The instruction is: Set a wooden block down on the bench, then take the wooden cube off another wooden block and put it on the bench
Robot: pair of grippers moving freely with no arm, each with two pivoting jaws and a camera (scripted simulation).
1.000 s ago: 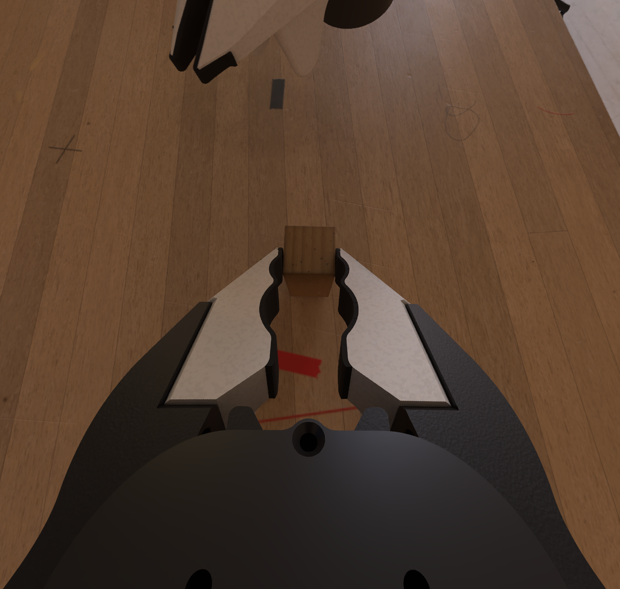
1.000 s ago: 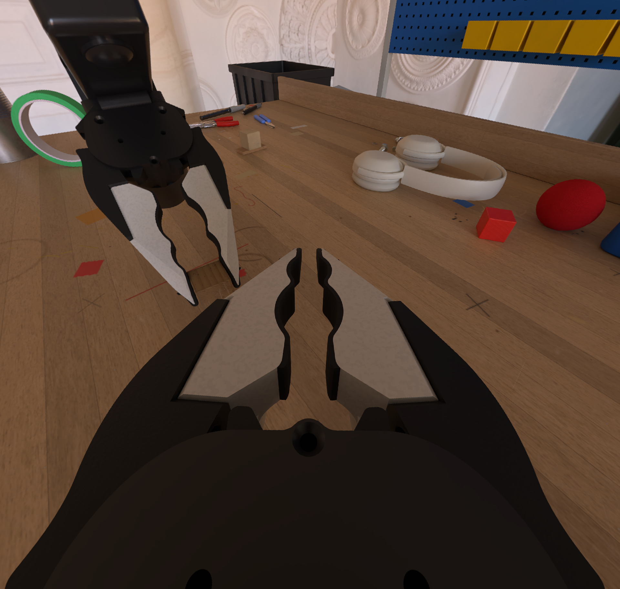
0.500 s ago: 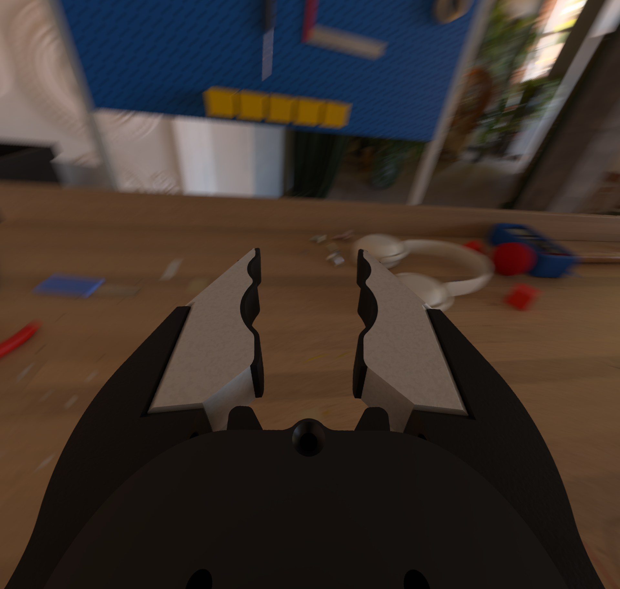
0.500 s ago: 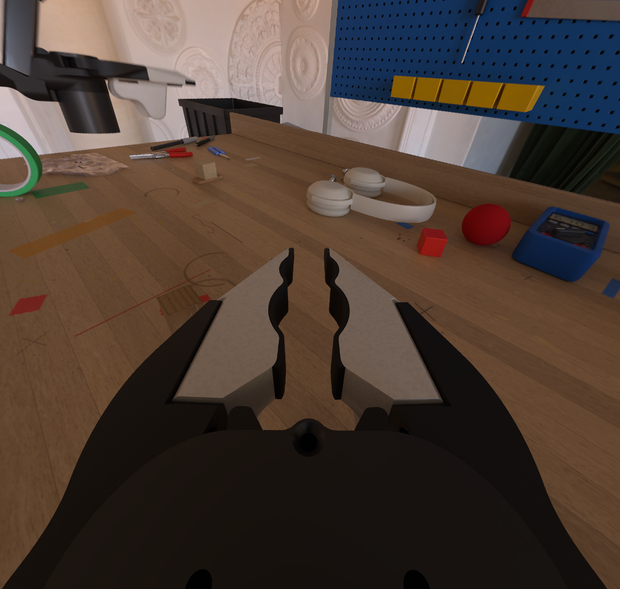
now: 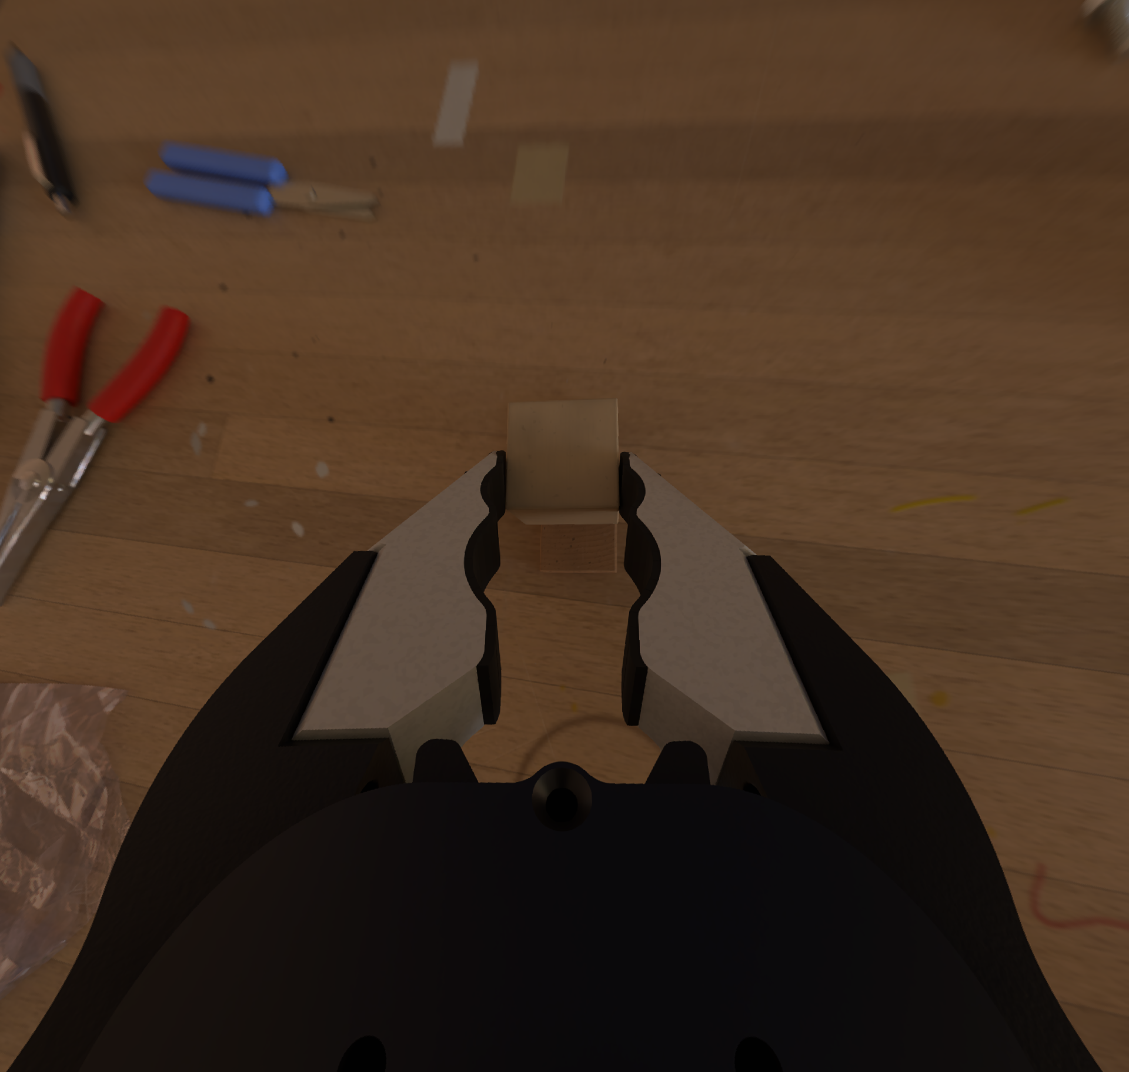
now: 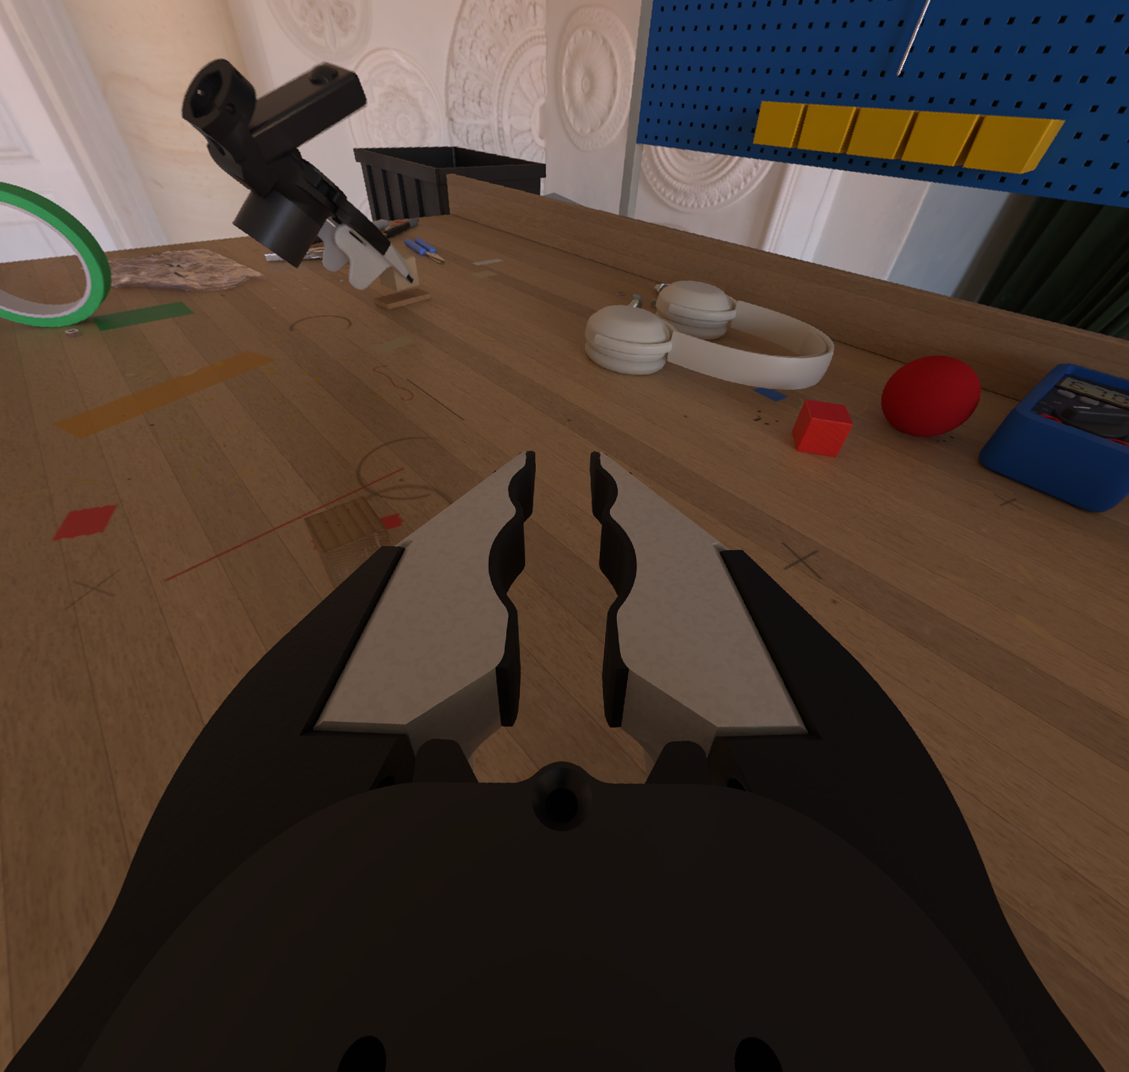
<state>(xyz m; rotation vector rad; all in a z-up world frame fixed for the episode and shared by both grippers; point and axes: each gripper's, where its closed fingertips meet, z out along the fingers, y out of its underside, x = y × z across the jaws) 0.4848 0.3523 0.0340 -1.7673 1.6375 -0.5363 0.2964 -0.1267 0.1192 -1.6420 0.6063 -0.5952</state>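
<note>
In the left wrist view my left gripper is shut on a pale wooden cube, with its fingertips against the cube's two sides. A flat wooden block lies on the bench just beneath the cube. The right wrist view shows this gripper far off, tilted down over the flat block. A darker wooden block lies on the bench beside red tape, just left of my right gripper. The right gripper is open and empty above the bench.
Red-handled pliers, blue-handled pliers and crumpled foil lie left of the cube. White headphones, a red cube, a red ball and a blue meter lie at the right. A green tape roll stands at the far left.
My left gripper let go of the darker block, swung across the bench and closed on the pale cube. My right gripper rose and its fingers parted a little.
</note>
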